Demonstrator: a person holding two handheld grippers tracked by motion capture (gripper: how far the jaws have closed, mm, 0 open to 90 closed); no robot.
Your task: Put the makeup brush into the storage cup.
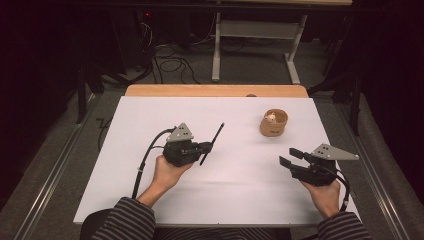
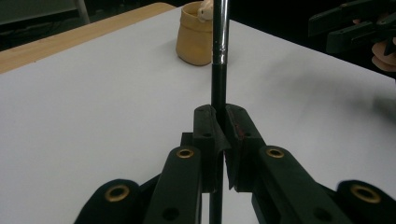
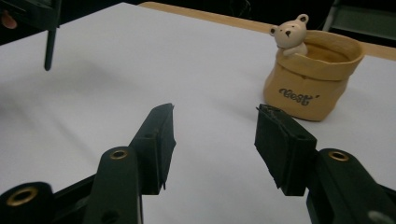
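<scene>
Right gripper view: a bear (image 3: 290, 33) is seen on the pot (image 3: 312, 79) rim, blurred elsewhere. The pen (image 1: 212, 144) is pinched in the left gripper (image 1: 206, 148) above the table (image 1: 150, 110), pointed away toward the pot. The right gripper (image 1: 290, 157) is held low, jaws spread, nothing between

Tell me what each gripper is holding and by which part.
The left gripper is shut on a thin black pen, clamped near its lower end, so most of it sticks out past the jaws. The right gripper is open and holds nothing.
</scene>
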